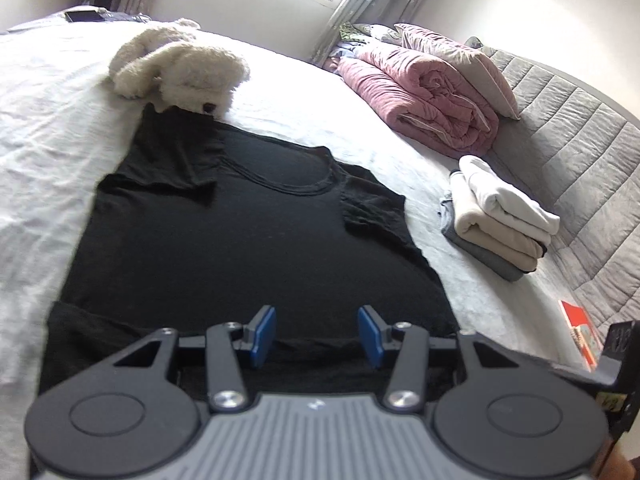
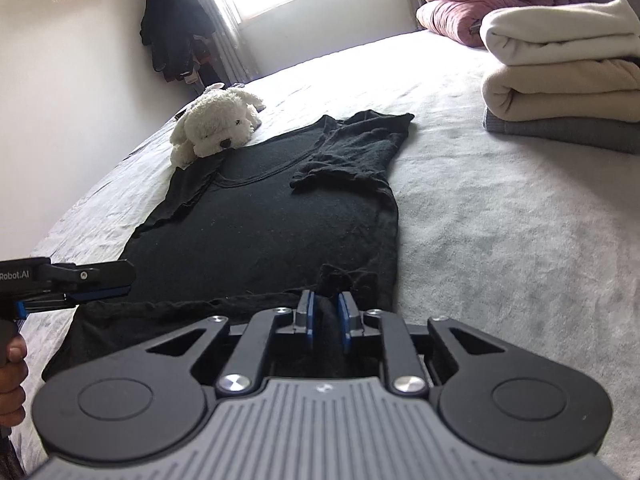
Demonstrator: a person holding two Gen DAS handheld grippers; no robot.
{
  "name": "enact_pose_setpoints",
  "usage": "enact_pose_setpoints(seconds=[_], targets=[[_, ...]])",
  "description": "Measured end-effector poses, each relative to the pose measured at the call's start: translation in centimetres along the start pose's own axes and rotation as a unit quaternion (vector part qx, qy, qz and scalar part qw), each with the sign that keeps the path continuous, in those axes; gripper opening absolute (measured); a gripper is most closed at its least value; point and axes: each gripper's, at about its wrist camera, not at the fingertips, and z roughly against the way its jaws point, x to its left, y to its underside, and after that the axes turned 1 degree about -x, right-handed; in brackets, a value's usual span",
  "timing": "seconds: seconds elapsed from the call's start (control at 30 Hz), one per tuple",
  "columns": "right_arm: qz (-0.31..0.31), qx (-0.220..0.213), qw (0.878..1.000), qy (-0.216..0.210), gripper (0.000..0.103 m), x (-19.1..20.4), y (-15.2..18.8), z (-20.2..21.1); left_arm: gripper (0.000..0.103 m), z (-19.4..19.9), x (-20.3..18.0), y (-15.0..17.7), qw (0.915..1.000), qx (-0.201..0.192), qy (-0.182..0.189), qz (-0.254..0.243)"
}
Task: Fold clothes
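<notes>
A black T-shirt (image 1: 240, 240) (image 2: 272, 220) lies flat on the white bed sheet (image 1: 36, 128), its neck toward the far side and both sleeves folded in over the body. My left gripper (image 1: 317, 336) hovers over the near hem, open, with nothing between its blue pads (image 1: 264, 334). In the right wrist view the left gripper (image 2: 120, 282) comes in from the left edge, held by a hand (image 2: 12, 368). My right gripper (image 2: 326, 320) is shut on a bunched-up bit of the shirt's near hem, on its right side.
A white plush dog (image 1: 180, 68) (image 2: 216, 128) rests on the shirt's far left shoulder. A stack of folded clothes (image 1: 500, 220) (image 2: 560, 80) and a rolled pink quilt (image 1: 420, 100) lie to the right. A grey quilted panel (image 1: 580, 160) borders the bed.
</notes>
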Motion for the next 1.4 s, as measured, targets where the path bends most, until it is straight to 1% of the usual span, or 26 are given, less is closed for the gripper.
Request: enact_pose_setpoints(seconds=[0.1, 0.17, 0.27, 0.3, 0.4, 0.43, 0.5, 0.53, 0.6, 0.73, 0.8, 0.97, 1.1, 1.17, 1.23, 1.3, 1.4], targets=[[0.005, -0.009, 1.0, 0.007, 0.02, 0.3, -0.2, 0.7, 0.047, 1.6, 1.9, 0.7, 0.9989, -0.012, -0.039, -0.024], [0.005, -0.011, 1.0, 0.012, 0.02, 0.3, -0.2, 1.0, 0.047, 2.2, 3.2, 1.3, 0.9983, -0.011, -0.052, -0.022], [0.003, -0.009, 1.0, 0.017, 0.02, 0.2, -0.2, 1.3, 0.047, 2.6, 5.0, 2.1, 0.9976, 0.003, -0.069, -0.013], [0.003, -0.01, 1.0, 0.019, 0.02, 0.2, -0.1, 1.6, 0.047, 2.9, 5.4, 2.3, 0.9974, 0.005, -0.071, -0.01], [-0.004, -0.009, 1.0, 0.021, 0.02, -0.2, -0.1, 2.5, 0.047, 4.4, 6.1, 2.4, 0.9981, -0.003, -0.062, -0.005], [-0.011, -0.007, 1.0, 0.019, 0.021, -0.4, -0.1, 2.9, 0.049, 4.9, 6.3, 2.3, 0.9982, -0.005, -0.059, -0.004], [-0.026, -0.003, 1.0, 0.014, 0.031, -1.0, -0.1, 3.7, 0.054, 5.9, 6.8, 2.2, 0.9982, -0.005, -0.059, -0.001], [-0.035, -0.001, 0.999, 0.011, 0.04, -1.4, 0.0, 4.1, 0.055, 6.3, 7.1, 2.2, 0.9982, -0.005, -0.059, 0.002], [-0.049, 0.003, 0.999, 0.005, 0.041, -2.0, 0.1, 4.8, 0.055, 7.0, 8.1, 2.0, 0.9982, 0.001, -0.056, 0.022], [-0.096, 0.02, 0.995, -0.005, 0.041, -3.4, 0.3, 6.2, 0.055, 8.1, 10.7, 1.7, 0.9952, 0.028, -0.037, 0.086], [-0.121, 0.032, 0.992, -0.013, 0.041, -4.2, 0.5, 6.7, 0.055, 8.4, 11.7, 1.7, 0.993, 0.045, -0.023, 0.107], [-0.154, 0.064, 0.986, -0.015, 0.041, -5.6, 1.2, 7.8, 0.057, 8.8, 13.8, 2.3, 0.9884, 0.081, -0.006, 0.129], [-0.179, 0.085, 0.98, -0.018, 0.041, -6.8, 1.9, 8.2, 0.057, 8.9, 15.2, 2.9, 0.9828, 0.101, 0.026, 0.152], [-0.198, 0.093, 0.975, -0.027, 0.042, -7.5, 2.3, 8.2, 0.057, 8.8, 15.9, 3.1, 0.9784, 0.106, 0.044, 0.172], [-0.224, 0.102, 0.968, -0.043, 0.043, -8.2, 2.7, 7.9, 0.055, 8.6, 16.6, 3.3, 0.973, 0.114, 0.063, 0.19], [-0.249, 0.109, 0.961, -0.06, 0.043, -8.8, 3.0, 7.5, 0.055, 8.2, 17.1, 3.4, 0.9666, 0.125, 0.083, 0.208], [-0.266, 0.116, 0.954, -0.075, 0.043, -9.2, 3.2, 7.1, 0.054, 7.2, 17.7, 3.9, 0.9558, 0.143, 0.109, 0.232]])
